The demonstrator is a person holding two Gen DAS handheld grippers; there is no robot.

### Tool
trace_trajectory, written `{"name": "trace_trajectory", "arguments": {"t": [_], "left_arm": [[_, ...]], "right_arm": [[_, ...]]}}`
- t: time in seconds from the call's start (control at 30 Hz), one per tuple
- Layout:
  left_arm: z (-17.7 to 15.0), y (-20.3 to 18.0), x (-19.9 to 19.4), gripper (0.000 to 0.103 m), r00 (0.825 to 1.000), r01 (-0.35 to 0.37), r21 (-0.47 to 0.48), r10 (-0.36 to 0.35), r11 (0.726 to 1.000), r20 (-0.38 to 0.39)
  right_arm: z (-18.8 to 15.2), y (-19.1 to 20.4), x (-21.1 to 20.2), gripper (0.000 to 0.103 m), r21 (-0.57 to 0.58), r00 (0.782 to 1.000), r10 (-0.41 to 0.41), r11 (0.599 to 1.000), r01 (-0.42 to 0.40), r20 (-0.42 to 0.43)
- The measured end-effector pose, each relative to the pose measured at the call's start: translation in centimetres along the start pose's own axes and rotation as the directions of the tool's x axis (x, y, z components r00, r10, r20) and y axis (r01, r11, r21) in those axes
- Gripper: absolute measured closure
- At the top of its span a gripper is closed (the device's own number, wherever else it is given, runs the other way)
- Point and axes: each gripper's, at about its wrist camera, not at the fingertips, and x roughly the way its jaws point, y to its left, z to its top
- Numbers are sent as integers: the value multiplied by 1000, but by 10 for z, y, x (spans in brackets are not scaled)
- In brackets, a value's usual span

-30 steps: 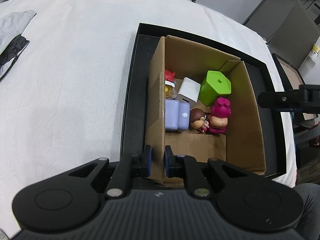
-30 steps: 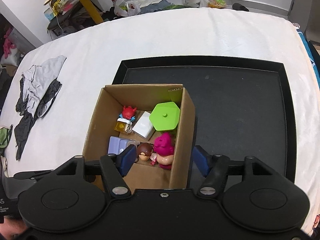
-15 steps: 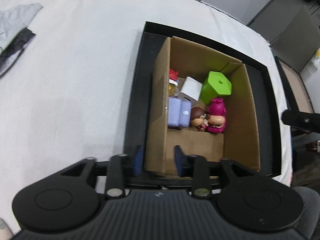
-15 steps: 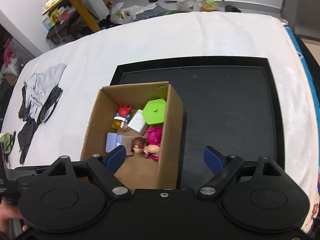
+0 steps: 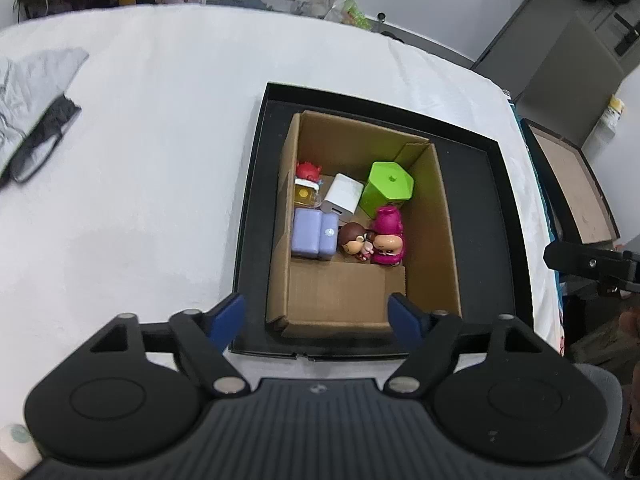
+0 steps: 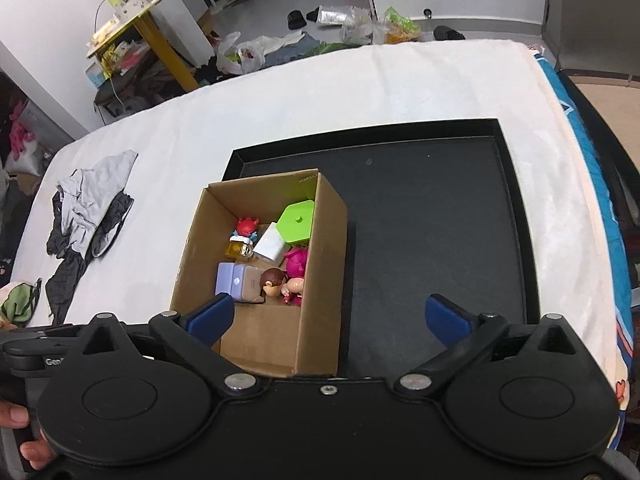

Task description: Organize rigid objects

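An open cardboard box [image 5: 432, 236] [image 6: 324, 248] stands in the left part of a black tray [image 5: 256, 200] [image 6: 440, 220] on a white cloth. Inside lie a green hexagonal container [image 5: 390, 186] [image 6: 298, 222], a white block [image 5: 342, 198] [image 6: 270, 246], a lilac case [image 5: 312, 232] [image 6: 236, 282], a red figure [image 5: 308, 170] [image 6: 247, 226], a brown-haired doll [image 5: 354, 238] [image 6: 274, 280] and a magenta doll [image 5: 388, 236] [image 6: 296, 264]. My left gripper [image 5: 318, 314] hovers above the box's near wall, jaws opening, nothing between the pads. My right gripper [image 6: 330, 314] hangs over the box's right wall, jaws opening wide, touching nothing.
Grey and black clothes [image 5: 32, 108] [image 6: 88, 200] lie on the cloth to the left. The tray floor right of the box [image 6: 432, 240] is bare. A yellow-legged table [image 6: 136, 12] and bags [image 6: 360, 28] stand beyond the far edge. A hand [image 6: 24, 432] shows at lower left.
My left gripper let go of the box's near wall, opened and rose. My right gripper opened wider off the box's right wall and drew back. The box stayed in the tray.
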Motion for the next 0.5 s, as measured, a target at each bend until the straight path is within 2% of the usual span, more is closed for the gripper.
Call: {"name": "trace_trajectory", "arguments": {"t": [0.37,0.5], "left_arm": [[-26,-18,-58,18,995,-4,48,-1,999,103],[-42,-19,-82,18,984,-17,38,10,999,177]], "right_arm": [[-34,-16,-44,0,22,998,-18,1000,17,68],[-49,-20,-60,0,35,994,-27,999,23,106]]}}
